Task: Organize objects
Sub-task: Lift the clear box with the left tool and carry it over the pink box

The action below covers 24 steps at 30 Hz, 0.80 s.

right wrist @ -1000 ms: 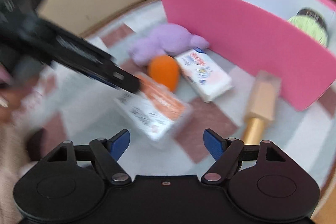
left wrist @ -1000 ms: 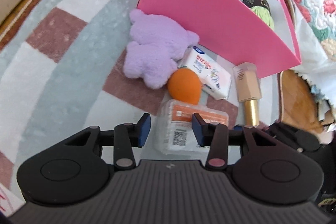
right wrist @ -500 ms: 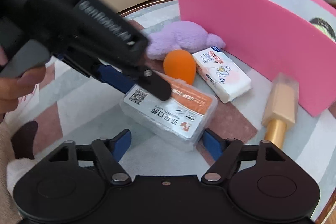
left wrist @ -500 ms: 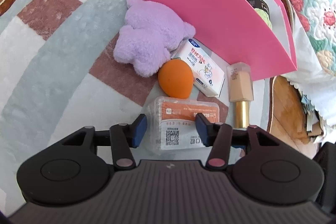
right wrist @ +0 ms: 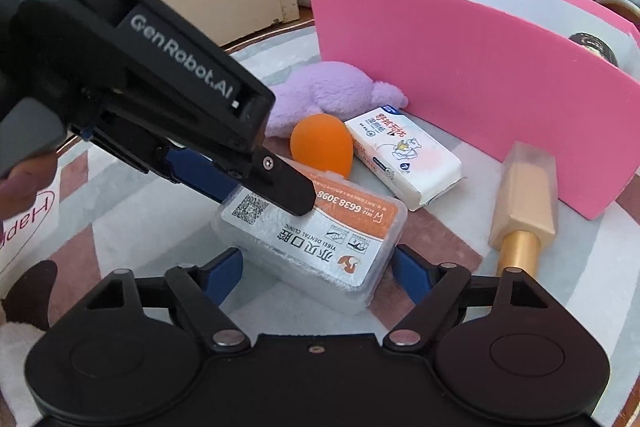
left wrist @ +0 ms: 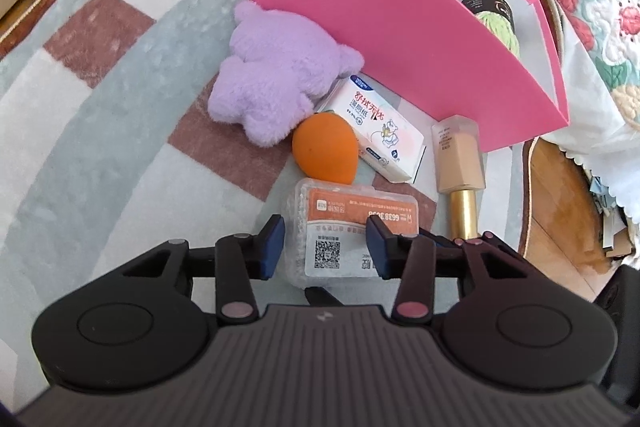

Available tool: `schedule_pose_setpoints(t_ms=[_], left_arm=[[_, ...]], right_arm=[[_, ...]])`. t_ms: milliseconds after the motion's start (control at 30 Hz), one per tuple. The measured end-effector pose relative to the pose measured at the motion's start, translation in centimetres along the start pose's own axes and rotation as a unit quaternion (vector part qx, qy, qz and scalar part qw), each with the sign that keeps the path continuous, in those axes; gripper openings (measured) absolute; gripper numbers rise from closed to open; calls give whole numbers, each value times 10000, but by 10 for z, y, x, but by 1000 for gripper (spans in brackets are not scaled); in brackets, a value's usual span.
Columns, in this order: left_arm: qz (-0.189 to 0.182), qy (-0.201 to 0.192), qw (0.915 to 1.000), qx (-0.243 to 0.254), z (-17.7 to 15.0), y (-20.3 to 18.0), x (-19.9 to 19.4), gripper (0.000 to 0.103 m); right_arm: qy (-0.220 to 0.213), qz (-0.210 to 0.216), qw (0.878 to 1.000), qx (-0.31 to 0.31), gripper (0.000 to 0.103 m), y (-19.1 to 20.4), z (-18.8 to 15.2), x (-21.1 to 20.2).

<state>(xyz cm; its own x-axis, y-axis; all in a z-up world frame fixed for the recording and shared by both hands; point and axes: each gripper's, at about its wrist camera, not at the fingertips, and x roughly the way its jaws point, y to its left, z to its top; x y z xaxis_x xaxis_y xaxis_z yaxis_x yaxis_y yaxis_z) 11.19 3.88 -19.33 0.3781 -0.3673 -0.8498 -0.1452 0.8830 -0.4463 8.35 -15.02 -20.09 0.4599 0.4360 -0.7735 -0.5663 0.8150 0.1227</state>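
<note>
as left gripper [left wrist: 326, 247] jaws close on box [left wrist: 352, 227], right gripper [right wrist: 316, 273], now nearer at 6 o'clock, stays spread; lift looks next.

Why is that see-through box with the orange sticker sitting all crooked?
The clear plastic box is tipped up, one end off the rug. The left gripper is closing on it, the box between its fingers. The right gripper straddles it, open. Nothing looks spilled or broken.
</note>
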Motion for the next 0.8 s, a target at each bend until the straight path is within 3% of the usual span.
schedule_pose_setpoints(t_ms=[67,233,567,800], left_arm=[[-56,-58,10000,-40,-2,-1,-4,42],[-172,-349,9985,384,-11,-17,-23,41],[-318,-121,9977,587,-5,-38,-64,41],[-525,-394,9960,600,14,-57,-97,41]], right_arm=[[59,-34,10000,-49,80,1,0,-5],[-82,-254,9995,-146,80,5,3,-24],[-35,-128,9996,-249,80,9,20,-65],[-308,-456,9977,-395,80,13,48,-96]])
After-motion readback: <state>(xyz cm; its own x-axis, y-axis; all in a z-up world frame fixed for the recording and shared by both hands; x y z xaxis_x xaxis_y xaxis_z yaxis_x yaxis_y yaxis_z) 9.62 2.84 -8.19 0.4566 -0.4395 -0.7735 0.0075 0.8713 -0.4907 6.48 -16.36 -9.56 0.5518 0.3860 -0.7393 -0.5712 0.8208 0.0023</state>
